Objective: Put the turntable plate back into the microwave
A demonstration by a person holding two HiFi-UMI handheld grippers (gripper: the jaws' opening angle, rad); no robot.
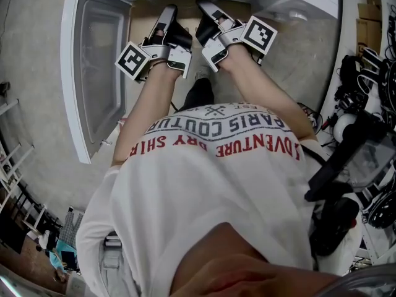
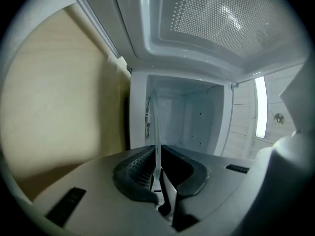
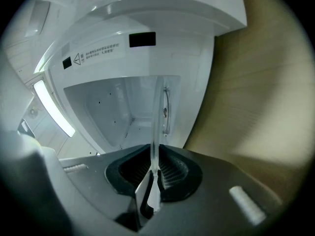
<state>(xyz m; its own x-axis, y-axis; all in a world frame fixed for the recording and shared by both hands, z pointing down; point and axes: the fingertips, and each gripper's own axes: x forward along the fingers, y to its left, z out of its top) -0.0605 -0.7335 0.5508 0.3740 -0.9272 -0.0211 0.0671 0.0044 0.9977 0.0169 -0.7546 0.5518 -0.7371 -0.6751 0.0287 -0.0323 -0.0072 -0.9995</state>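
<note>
1. Glass is what both grippers carry, so the step in hand, apparently feeding the turntable plate (image 2: 157,132) into the microwave (image 2: 189,117), calls for matched hands. Both sides should go in together and level, clear of the microwave's side walls. The plate should settle on the middle of the cavity floor before either grip lets go.
2. The left gripper (image 2: 158,185) is clamped on the plate's rim, its jaws almost together with only the thin glass edge between them.
3. The right gripper (image 3: 150,181) pinches the opposite rim in the same way, jaws nearly closed on the glass.
4. The plate hangs at the microwave's open mouth, seen edge-on in both gripper views. How far it already reaches inside cannot be told, and the head view does not show the clear glass.
5. The door (image 1: 93,73) stands swung wide at the microwave's left, out of the plate's likely path.
</note>
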